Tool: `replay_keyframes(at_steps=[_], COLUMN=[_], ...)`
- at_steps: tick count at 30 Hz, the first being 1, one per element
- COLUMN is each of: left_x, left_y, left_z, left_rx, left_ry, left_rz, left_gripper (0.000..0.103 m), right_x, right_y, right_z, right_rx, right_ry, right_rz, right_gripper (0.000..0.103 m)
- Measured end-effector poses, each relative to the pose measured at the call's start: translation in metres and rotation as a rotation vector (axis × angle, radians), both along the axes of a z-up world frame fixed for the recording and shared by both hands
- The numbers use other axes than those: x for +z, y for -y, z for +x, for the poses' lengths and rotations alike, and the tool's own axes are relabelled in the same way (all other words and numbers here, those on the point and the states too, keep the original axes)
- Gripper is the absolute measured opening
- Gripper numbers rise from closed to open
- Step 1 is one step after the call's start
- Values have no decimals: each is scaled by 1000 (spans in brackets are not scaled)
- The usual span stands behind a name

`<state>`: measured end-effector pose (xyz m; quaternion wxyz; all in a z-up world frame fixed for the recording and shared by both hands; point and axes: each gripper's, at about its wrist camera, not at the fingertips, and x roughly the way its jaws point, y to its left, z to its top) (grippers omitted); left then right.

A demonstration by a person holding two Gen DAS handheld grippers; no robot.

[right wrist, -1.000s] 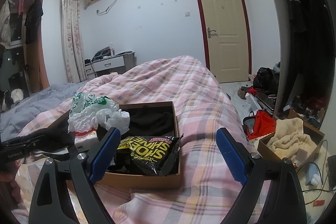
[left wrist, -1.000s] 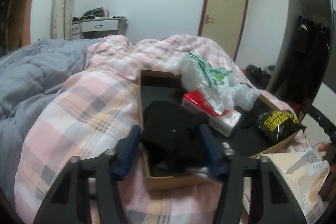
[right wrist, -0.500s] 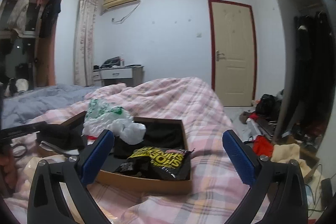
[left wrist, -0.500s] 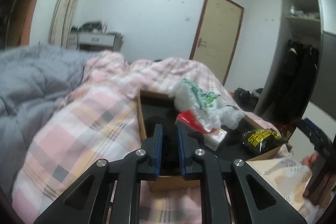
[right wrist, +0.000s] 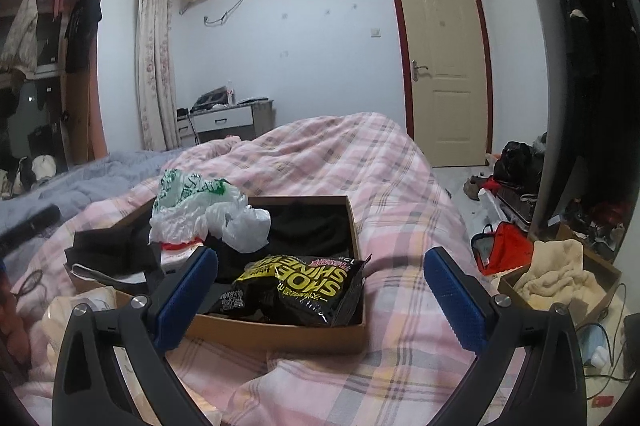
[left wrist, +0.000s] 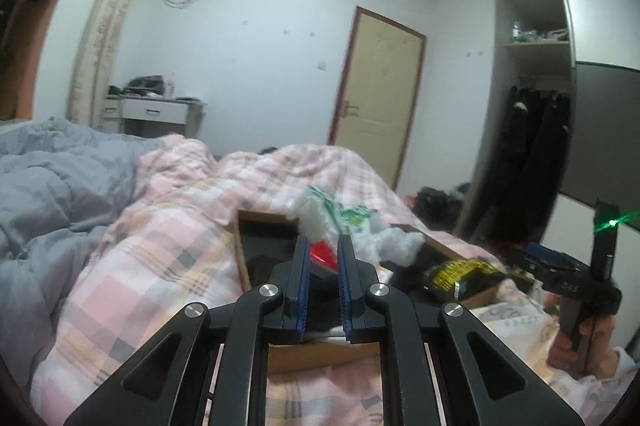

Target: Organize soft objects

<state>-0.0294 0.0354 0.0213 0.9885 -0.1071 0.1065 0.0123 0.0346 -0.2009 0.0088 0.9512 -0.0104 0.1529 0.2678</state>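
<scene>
2 grippers faced a cardboard box (right wrist: 280, 330) resting on a pink plaid quilt (right wrist: 400, 194). To the left lay a grey duvet (left wrist: 44, 194). The left gripper (left wrist: 322, 282) was nearly clenched, its blue pads a narrow gap apart with nothing visibly pinched, raised over the box's near end, where a black cloth (right wrist: 112, 246) draped over the rim. Inside the box, from left, sat a crumpled white-and-green plastic bag (right wrist: 200, 210) over a red-and-white pack (left wrist: 322, 254), more black fabric (right wrist: 312, 226), and a black-and-yellow packet (right wrist: 300, 286). The right gripper (right wrist: 320, 290) was released, pads spread wide, held low before the box.
</scene>
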Motion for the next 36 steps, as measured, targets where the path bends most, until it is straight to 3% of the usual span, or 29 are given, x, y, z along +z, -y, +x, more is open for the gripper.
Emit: replay_keyframes(at_steps=[10,12,13,14,16,20,23,31,34,36], left_x=[-6,-8,-9,-10,-10,-8,-8,-8,-13,-18], left_y=[7,7,6,6,4,0,2,21,34,39], left_z=[10,14,16,16,9,9,23,73,86,94], left_rx=[66,75,78,77,70,62,32,-25,-24,-28], left_ry=[-62,-85,-92,-91,-46,-43,-110,-315,-374,-420], left_rz=[48,50,48,44,20,0,8,172,261,293], left_gripper=[11,15,35,76,103,103,103,99,94,83], right_x=[0,0,0,0,0,0,0,1,0,0], right_y=[4,3,3,3,4,4,4,6,8,8], right_z=[-3,-2,-2,-2,-2,-2,-3,-1,-2,-1], right_rx=[-5,-6,-6,-6,-6,-6,-7,-9,-11,-12], right_ry=[-3,-5,-6,-6,-6,-7,-6,-11,-14,-16], right_rz=[5,4,4,5,4,5,3,5,12,13], right_gripper=[103,103,103,103,103,103,103,103,103,103])
